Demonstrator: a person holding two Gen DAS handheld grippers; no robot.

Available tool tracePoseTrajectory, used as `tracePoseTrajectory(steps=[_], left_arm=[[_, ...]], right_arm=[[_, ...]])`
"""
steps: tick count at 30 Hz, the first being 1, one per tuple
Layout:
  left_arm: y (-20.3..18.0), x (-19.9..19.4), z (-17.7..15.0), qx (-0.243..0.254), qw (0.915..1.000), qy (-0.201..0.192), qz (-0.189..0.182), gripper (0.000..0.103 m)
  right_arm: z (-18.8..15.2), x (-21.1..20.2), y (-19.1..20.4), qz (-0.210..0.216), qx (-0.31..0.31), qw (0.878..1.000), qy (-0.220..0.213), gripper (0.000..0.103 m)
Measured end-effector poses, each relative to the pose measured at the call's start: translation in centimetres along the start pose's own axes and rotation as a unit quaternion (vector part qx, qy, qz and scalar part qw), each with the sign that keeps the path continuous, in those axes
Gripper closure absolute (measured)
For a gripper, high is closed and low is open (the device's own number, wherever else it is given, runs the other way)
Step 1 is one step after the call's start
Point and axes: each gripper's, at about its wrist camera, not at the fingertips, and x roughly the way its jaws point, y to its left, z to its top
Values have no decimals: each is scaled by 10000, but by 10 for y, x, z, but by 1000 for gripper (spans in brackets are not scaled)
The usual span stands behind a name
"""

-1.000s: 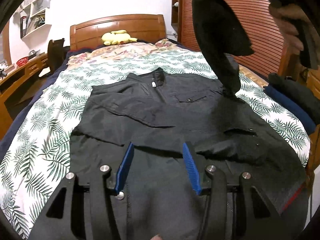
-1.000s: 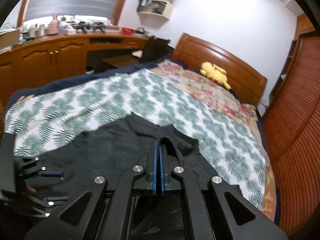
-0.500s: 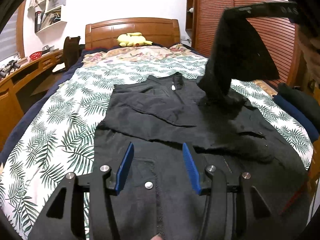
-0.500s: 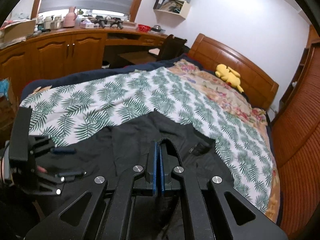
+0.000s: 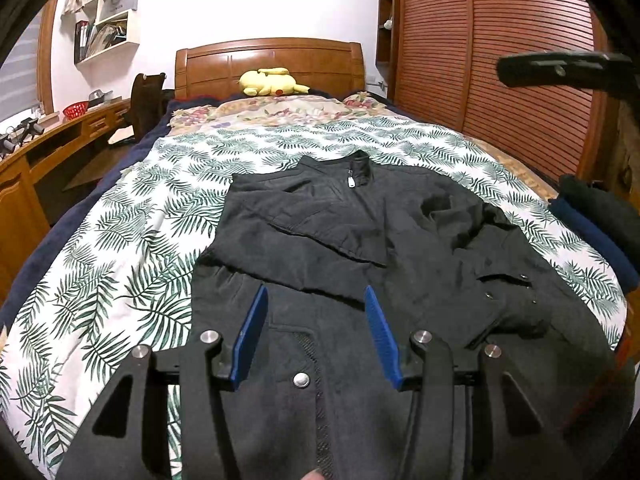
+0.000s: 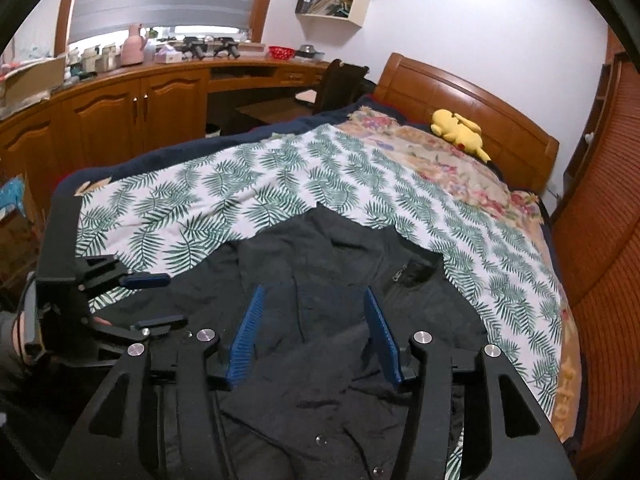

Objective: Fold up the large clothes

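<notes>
Left wrist view: jacket (image 5: 360,248) flat on bed (image 5: 120,248), collar toward the headboard (image 5: 268,60), hem under both grippers.

Long axis of the jacket runs straight away from the left gripper (image 5: 316,334), whose jaws stand apart, empty, over the hem panel near a snap. Right wrist view: right gripper (image 6: 316,334) has its jaws opening, nothing pinched between them, cloth of the folded-in sleeve lying below. Both sleeves lie across the chest; judged next step is folding hem up toward collar, so each gripper needs a hem corner, left nearer the left corner, right nearer the right. Hem edge and both corners are cut off under the gripper bodies. Whether the pads touch cloth is unclear. Right sleeve is bunched, its cuff hard to make out in the dark fabric.
</notes>
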Motion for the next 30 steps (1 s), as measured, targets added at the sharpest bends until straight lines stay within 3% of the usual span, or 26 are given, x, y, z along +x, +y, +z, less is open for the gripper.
tracePoseTrajectory(steps=[15, 21, 30], left_arm=[[-41, 27, -1, 355, 9989, 241, -181, 53], [-56, 37, -1, 478, 9979, 342, -260, 53], [-61, 43, -5, 545, 9973, 446, -213, 53]], right_arm=[[-92, 33, -45, 69, 961, 9948, 345, 49], [-145, 71, -46, 342, 1454, 9865, 677, 49], [-187, 124, -38, 874, 1933, 9705, 1147, 49]])
